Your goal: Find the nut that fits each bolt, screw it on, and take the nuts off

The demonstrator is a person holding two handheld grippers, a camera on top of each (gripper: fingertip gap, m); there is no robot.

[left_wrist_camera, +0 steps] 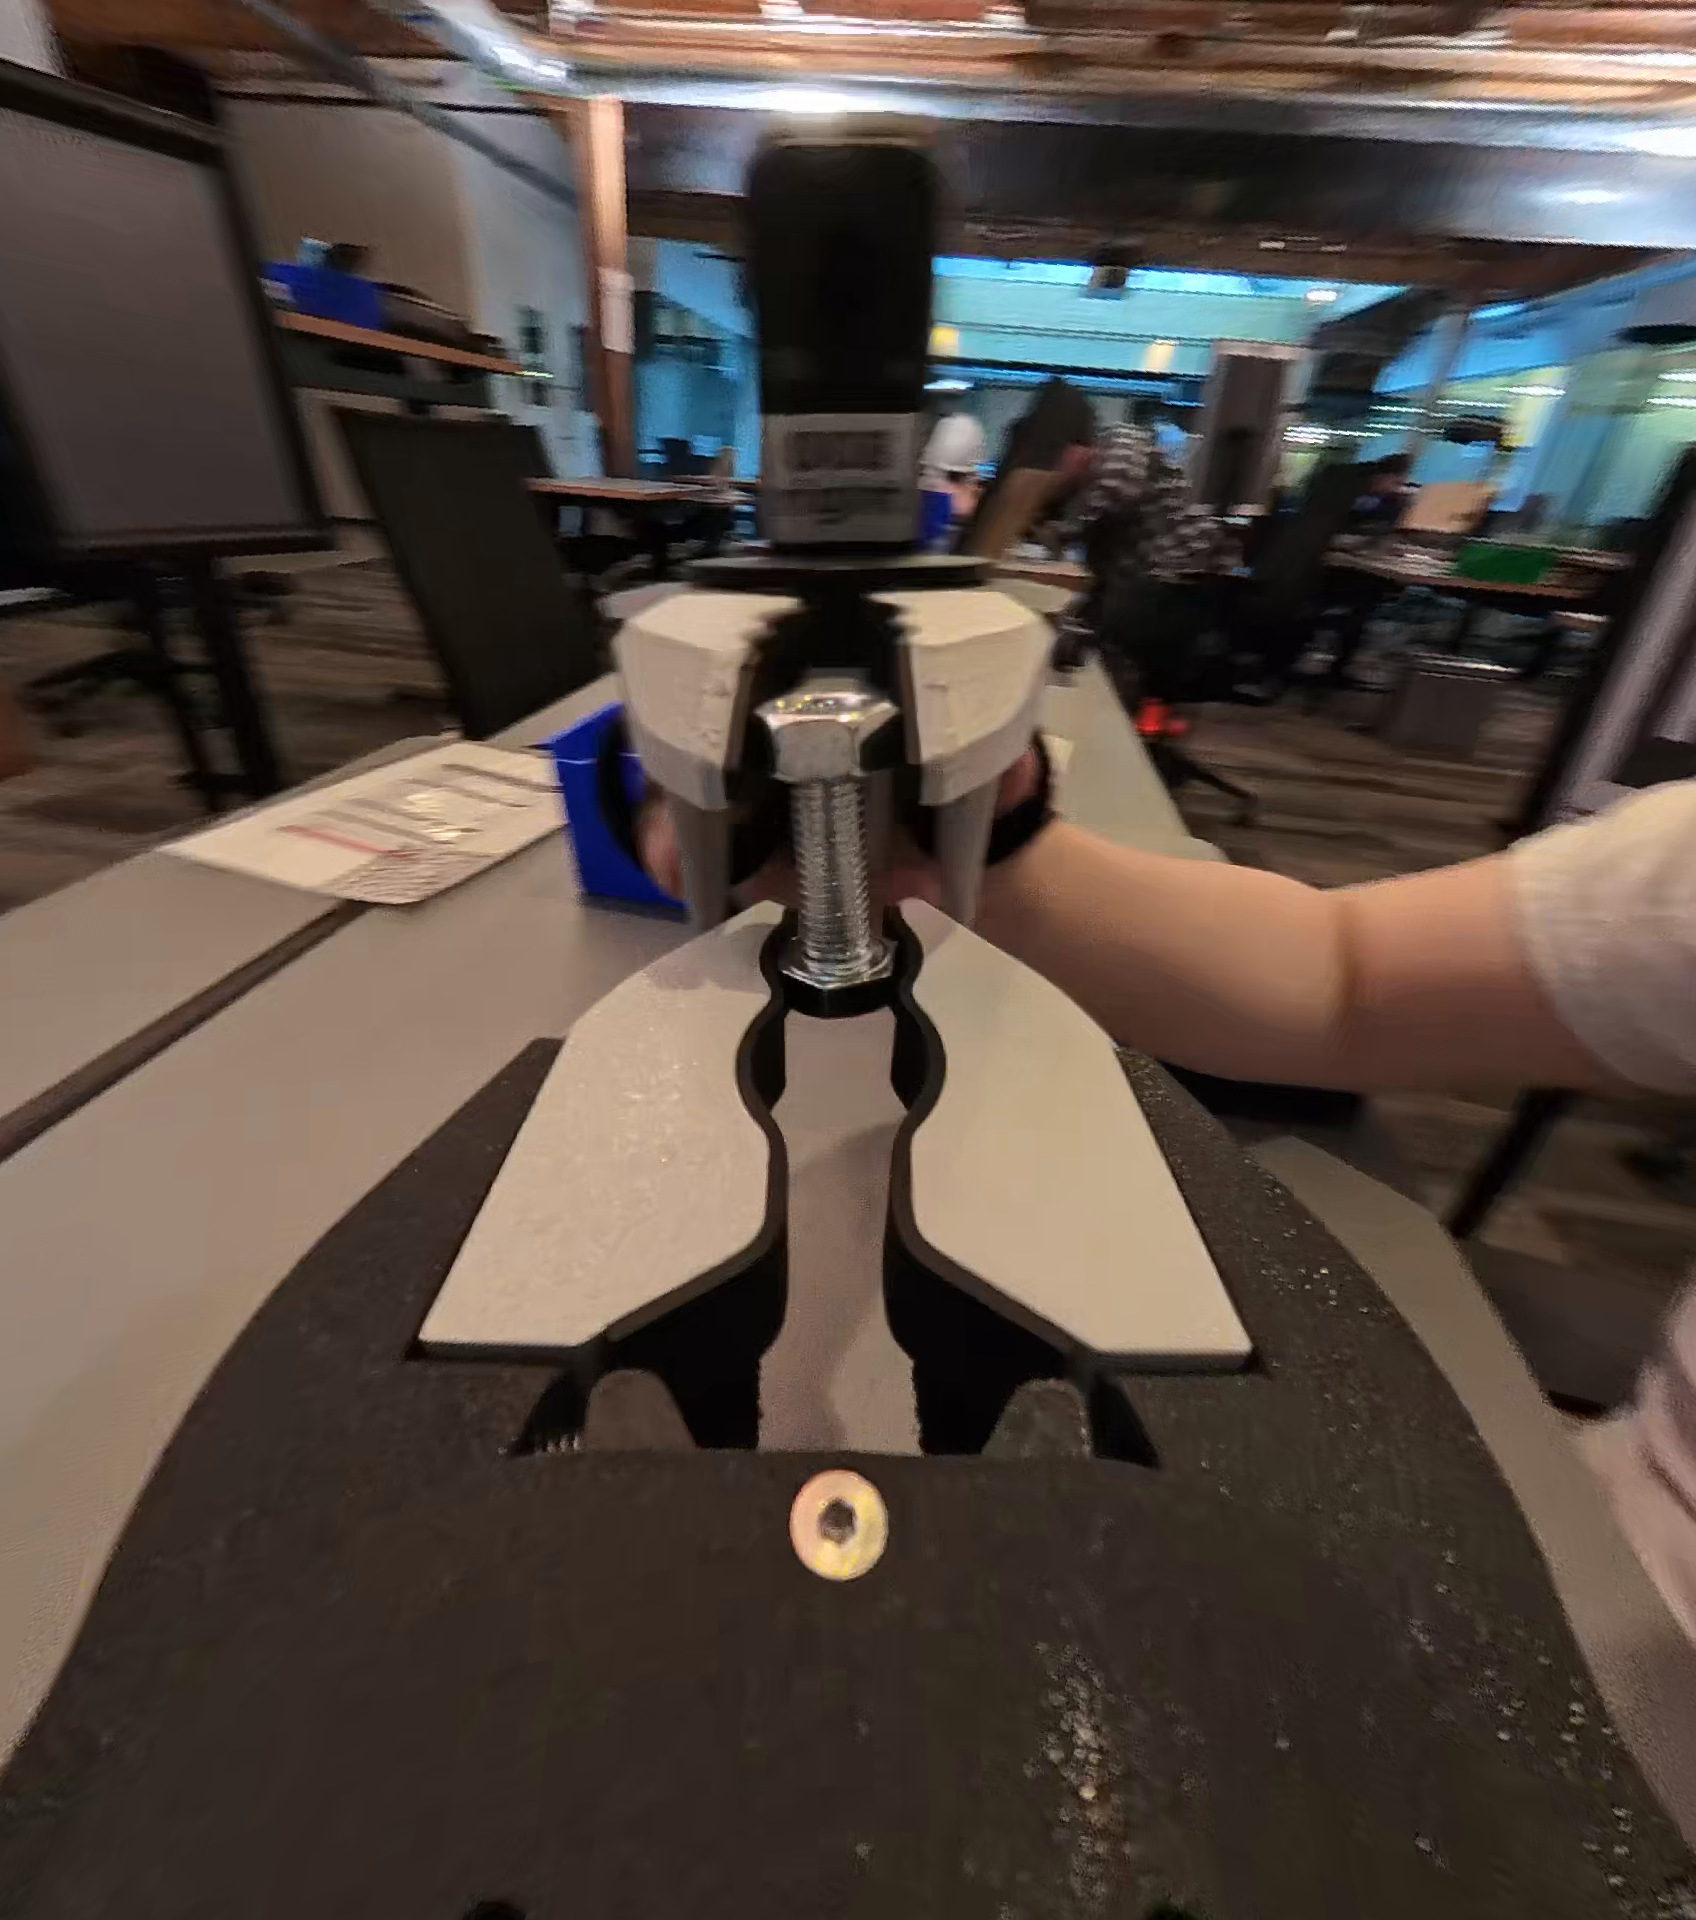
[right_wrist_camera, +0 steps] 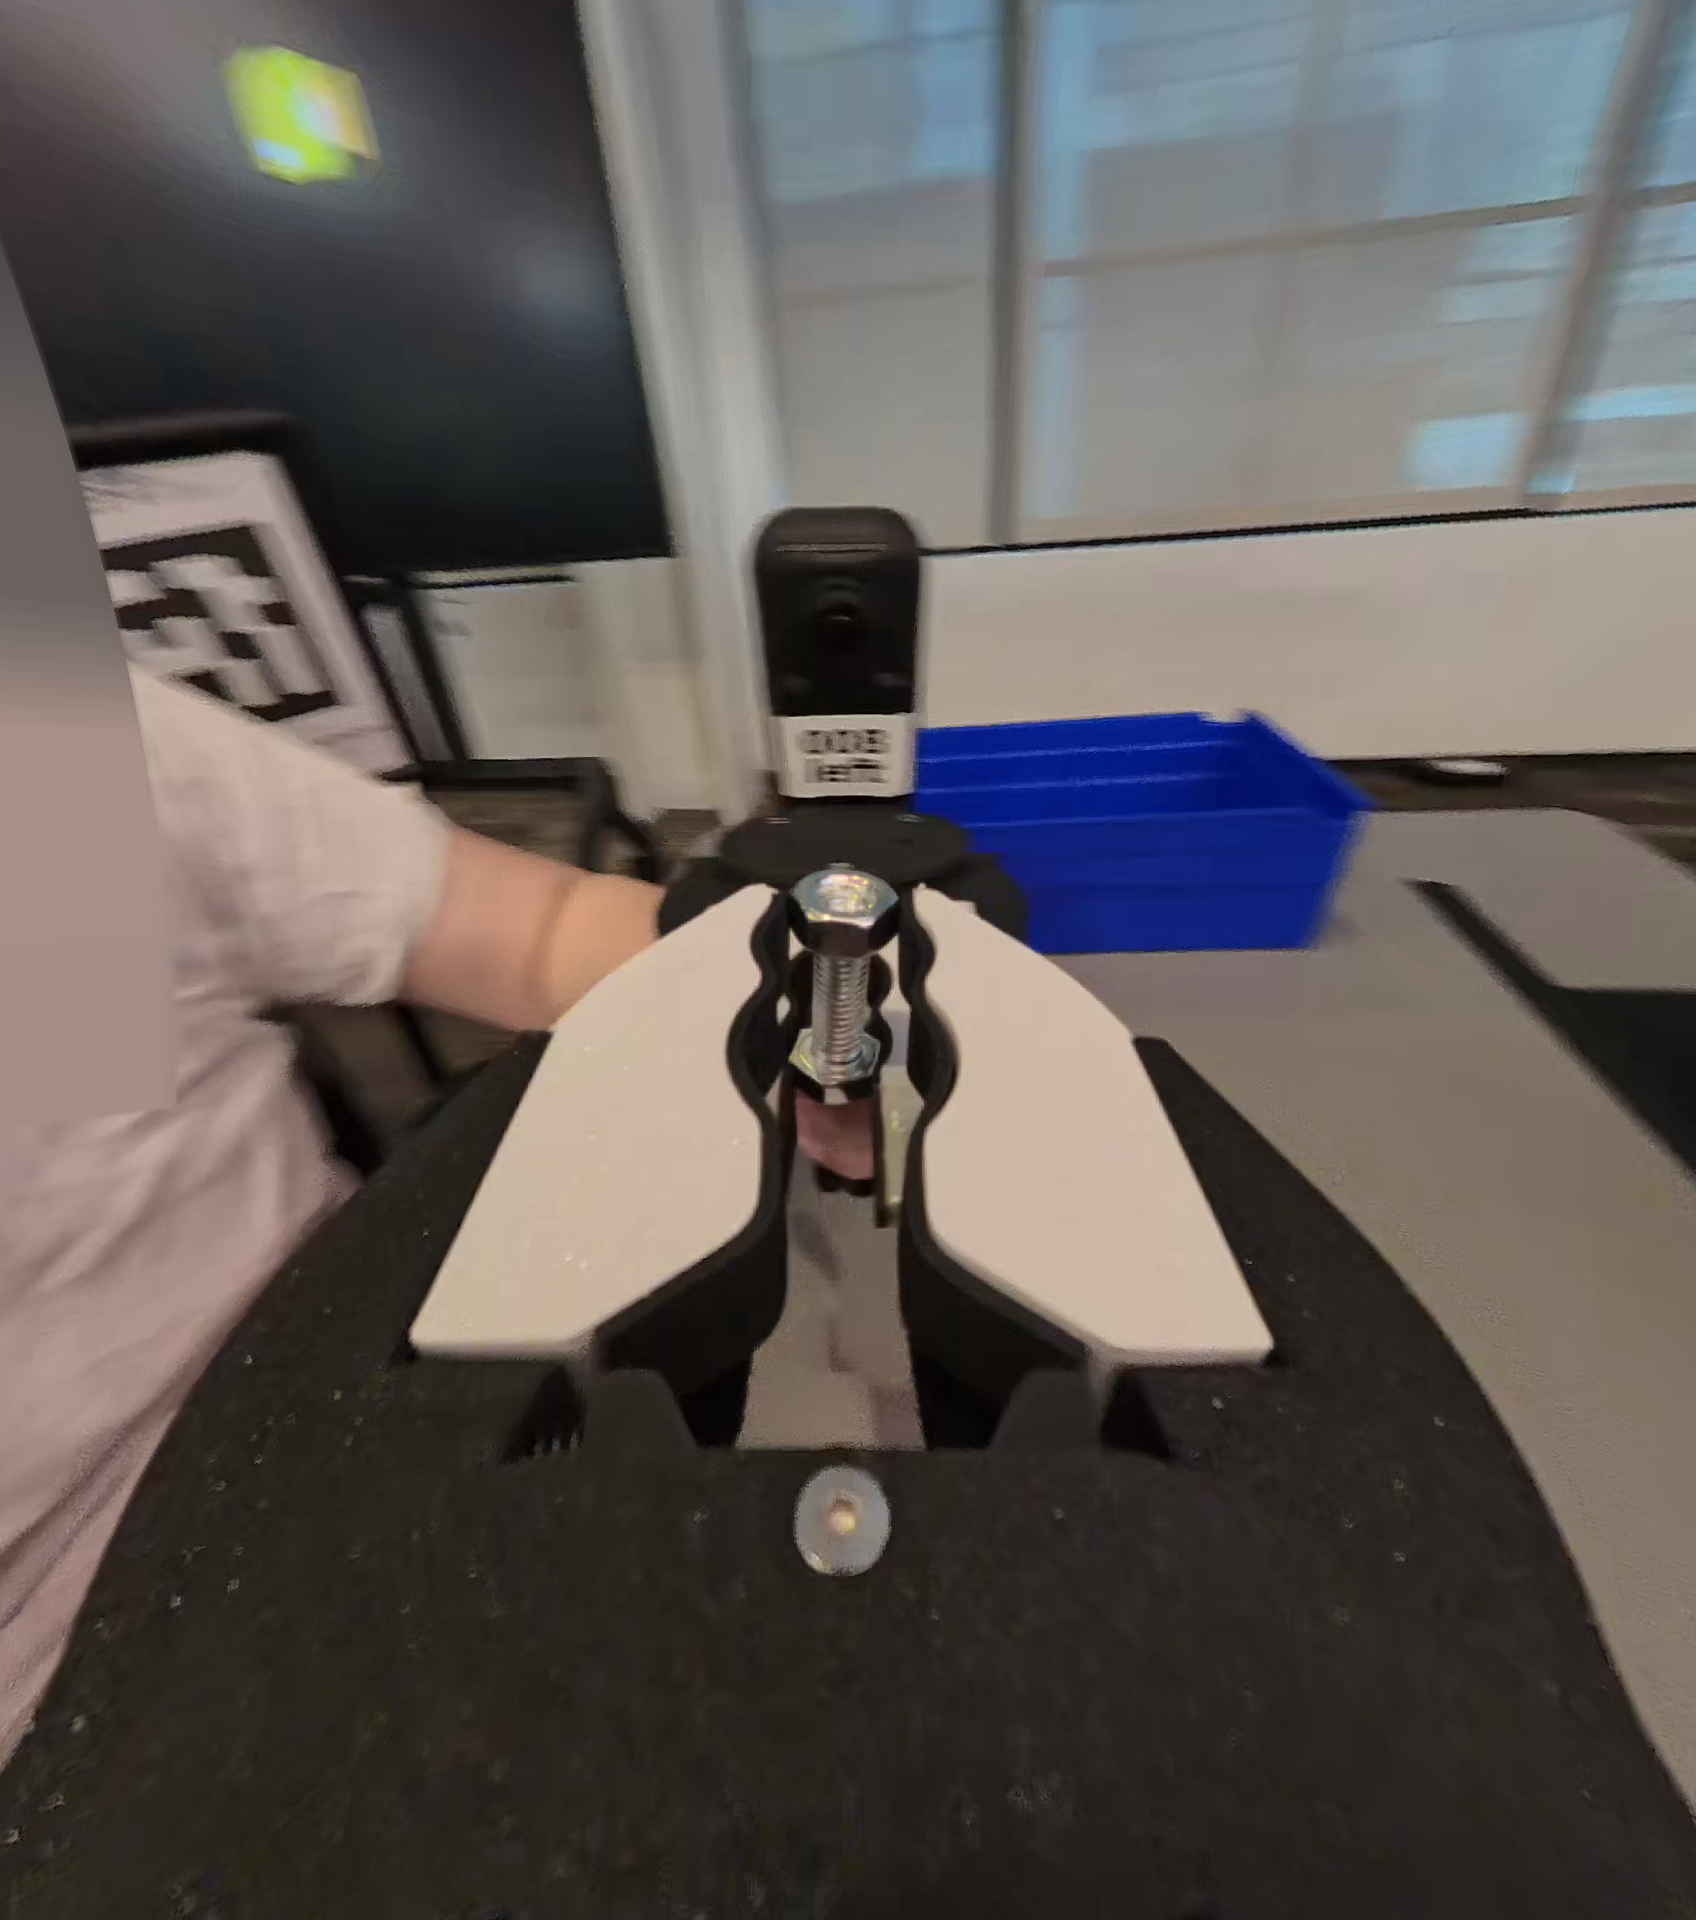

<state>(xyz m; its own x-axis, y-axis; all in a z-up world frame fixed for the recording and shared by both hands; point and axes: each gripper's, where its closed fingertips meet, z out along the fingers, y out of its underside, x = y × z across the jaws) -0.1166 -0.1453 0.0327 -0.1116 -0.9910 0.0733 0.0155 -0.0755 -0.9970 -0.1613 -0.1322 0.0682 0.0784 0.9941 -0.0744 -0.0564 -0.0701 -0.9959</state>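
Note:
A silver bolt (left_wrist_camera: 828, 831) stands upright, head up, held in the air between my two grippers, which face each other. My right gripper (right_wrist_camera: 842, 914) is shut on the hexagonal bolt head (right_wrist_camera: 842, 909); it also shows in the left wrist view (left_wrist_camera: 828, 665). My left gripper (left_wrist_camera: 836, 940) is shut on the thin silver nut (left_wrist_camera: 836, 966), which sits near the lower end of the thread. In the right wrist view the nut (right_wrist_camera: 833, 1060) shows below the head, and the left gripper's fingers are mostly hidden under mine.
A grey table (left_wrist_camera: 148, 1039) lies below. A blue bin (right_wrist_camera: 1135, 831) stands on it, beside a sheet of paper (left_wrist_camera: 376, 821). A dark mat (right_wrist_camera: 1654, 1039) is at the right. The person's forearm (left_wrist_camera: 1239, 966) reaches in. Marker boards, chairs and people are behind. Spacing between my two grippers at the tips: around 5 centimeters.

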